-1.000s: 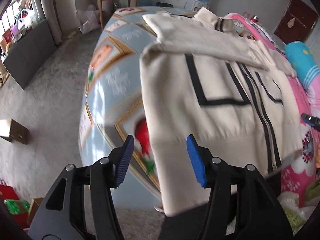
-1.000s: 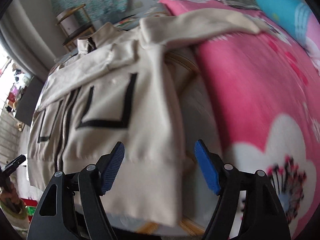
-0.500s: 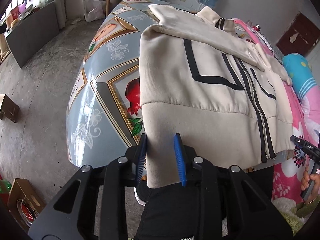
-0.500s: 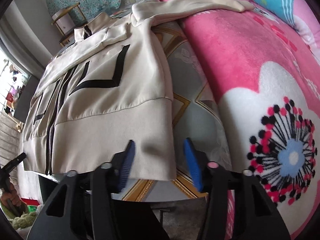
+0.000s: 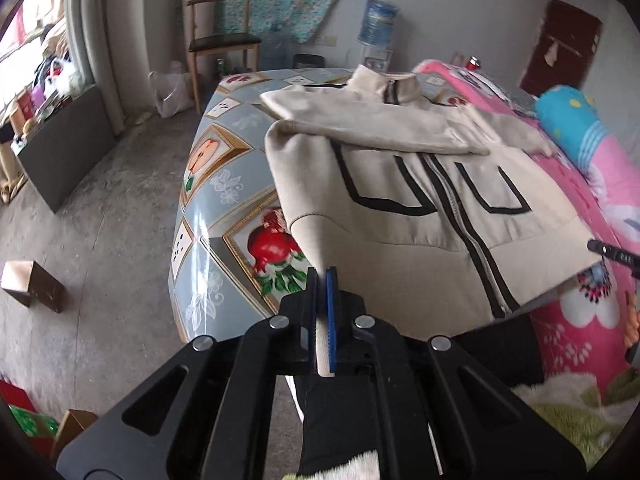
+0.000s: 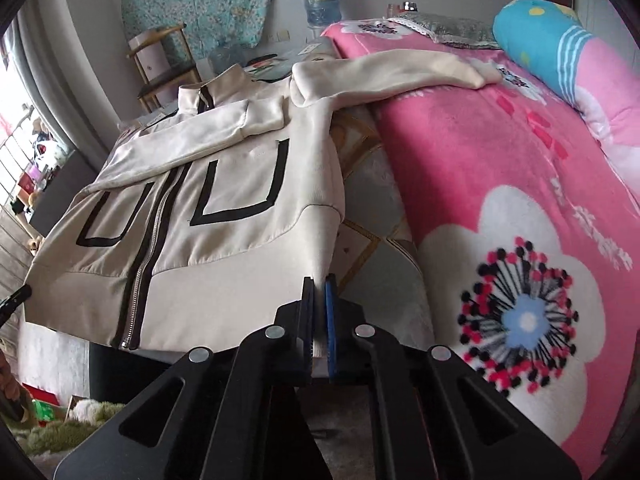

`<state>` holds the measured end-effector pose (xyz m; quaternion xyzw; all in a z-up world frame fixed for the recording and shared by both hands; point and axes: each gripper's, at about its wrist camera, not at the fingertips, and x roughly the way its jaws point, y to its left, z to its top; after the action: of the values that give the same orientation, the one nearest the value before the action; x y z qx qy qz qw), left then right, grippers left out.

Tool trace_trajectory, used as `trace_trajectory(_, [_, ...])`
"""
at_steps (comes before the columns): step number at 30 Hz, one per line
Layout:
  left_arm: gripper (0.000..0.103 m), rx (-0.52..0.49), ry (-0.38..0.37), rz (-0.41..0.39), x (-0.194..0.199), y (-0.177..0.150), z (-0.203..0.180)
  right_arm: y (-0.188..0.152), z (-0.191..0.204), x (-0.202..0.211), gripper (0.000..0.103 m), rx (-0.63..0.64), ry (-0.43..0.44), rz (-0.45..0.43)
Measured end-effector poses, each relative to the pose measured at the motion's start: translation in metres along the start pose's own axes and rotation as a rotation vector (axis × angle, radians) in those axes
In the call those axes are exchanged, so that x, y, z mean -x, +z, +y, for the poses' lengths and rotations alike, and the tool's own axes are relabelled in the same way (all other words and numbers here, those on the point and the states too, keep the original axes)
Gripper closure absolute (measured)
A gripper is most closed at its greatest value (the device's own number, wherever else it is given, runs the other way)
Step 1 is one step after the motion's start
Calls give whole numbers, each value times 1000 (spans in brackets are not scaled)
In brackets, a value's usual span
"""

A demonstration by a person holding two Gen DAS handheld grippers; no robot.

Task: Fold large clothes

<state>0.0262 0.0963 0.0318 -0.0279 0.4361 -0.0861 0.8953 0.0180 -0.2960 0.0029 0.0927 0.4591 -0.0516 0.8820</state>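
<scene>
- Two pairs of tongs each pinch a bottom corner of the cream jacket (image 5: 404,216), one per hand
- Left tongs (image 5: 321,280) are clamped on the jacket's hem corner at the near left edge of the tabletop (image 5: 216,208), the cloth pulled up into a peak between the blue pads
- Right tongs (image 6: 319,284) are clamped on the opposite hem corner, near the tabletop's right edge beside the pink blanket (image 6: 500,184)
- Between the two grips the hem is lifted off the near edge, and the rest of the jacket lies face up on the tabletop, zip closed, collar toward the far edge
- One sleeve (image 5: 376,128) is folded across the chest; the other sleeve (image 6: 400,72) stretches out over the tabletop's right edge onto the pink blanket
- Black angular stripes run on both sides of the zip
- Tabletop carries a glossy grey cover printed with fruit and flowers
- Beyond the far edge stand a wooden chair (image 5: 220,44) and a water bottle (image 5: 378,20); a blue pillow (image 6: 548,36) lies on the blanket
</scene>
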Motion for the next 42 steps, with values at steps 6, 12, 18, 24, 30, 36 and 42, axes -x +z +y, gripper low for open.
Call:
trace_trajectory(6, [99, 39, 12, 137, -11, -31, 10, -28, -14, -9, 98, -22, -36, 106])
trace_trajectory(12, [94, 29, 55, 179, -26, -32, 21, -29, -19, -11, 82, -21, -67, 143])
trace_trajectory(18, [76, -22, 148, 114, -17, 9, 33, 16, 11, 22, 45, 98, -57, 3])
trace_trajectory(24, [46, -31, 155, 61, -50, 79, 25, 83, 64, -17, 38, 176, 86, -47])
trace_trajectory(30, [32, -76, 117, 63, -111, 141, -8, 152, 124, -99, 32, 216, 158, 24])
trace_trajectory(36, [26, -139, 147, 133, -181, 169, -42, 180, 158, -174, 32, 253, 101, 103])
trace_trajectory(42, [24, -122, 153, 172, -221, 170, -55, 176, 153, -226, 32, 275, 30, 188])
